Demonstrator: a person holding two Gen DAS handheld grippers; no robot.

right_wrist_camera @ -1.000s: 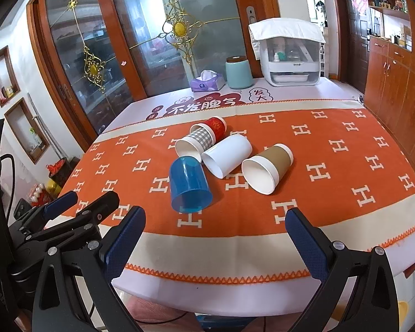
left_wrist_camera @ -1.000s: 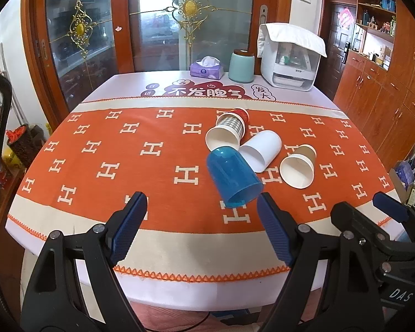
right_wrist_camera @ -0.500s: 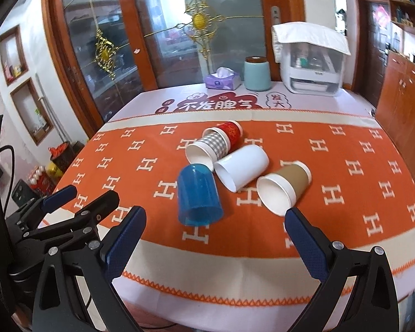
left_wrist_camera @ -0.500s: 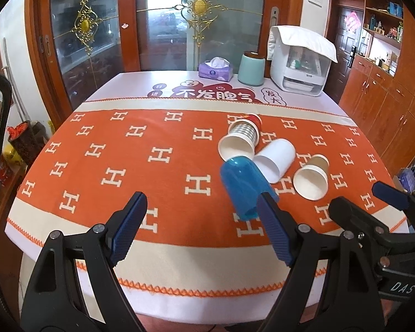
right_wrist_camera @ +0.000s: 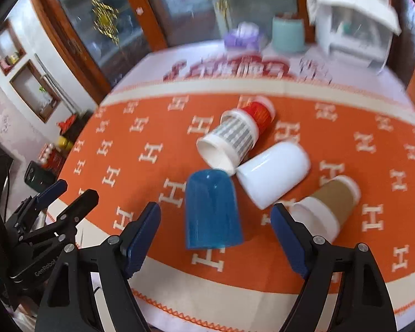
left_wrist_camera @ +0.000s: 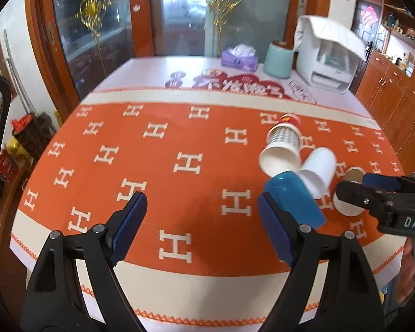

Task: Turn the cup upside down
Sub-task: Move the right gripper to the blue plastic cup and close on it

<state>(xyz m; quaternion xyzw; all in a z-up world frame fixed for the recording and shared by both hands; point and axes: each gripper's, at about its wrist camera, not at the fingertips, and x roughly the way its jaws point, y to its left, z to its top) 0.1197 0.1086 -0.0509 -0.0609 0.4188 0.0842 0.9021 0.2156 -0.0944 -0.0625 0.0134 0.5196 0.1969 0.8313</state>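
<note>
Several cups lie on their sides on the orange tablecloth [right_wrist_camera: 152, 155]. A blue plastic cup [right_wrist_camera: 211, 211] lies nearest, mouth toward me; it also shows in the left wrist view [left_wrist_camera: 293, 199]. Beside it lie a white cup [right_wrist_camera: 274, 174], a brown-sleeved paper cup [right_wrist_camera: 329, 207] and a checked paper cup [right_wrist_camera: 229, 141] nested with a red one [right_wrist_camera: 258, 113]. My right gripper [right_wrist_camera: 215, 235] is open, its jaws either side of the blue cup, not touching. My left gripper [left_wrist_camera: 202, 221] is open and empty, left of the cups.
At the table's far end stand a purple tissue box [left_wrist_camera: 239, 58], a teal canister [left_wrist_camera: 279, 59] and a white covered appliance [left_wrist_camera: 326, 55]. Glass cabinet doors [left_wrist_camera: 96, 27] stand behind. The table's front edge is just below both grippers.
My right gripper has moved forward and down, so the blue cup now lies between its jaws. My left gripper has advanced over the table, the cups shifting right in its view.
</note>
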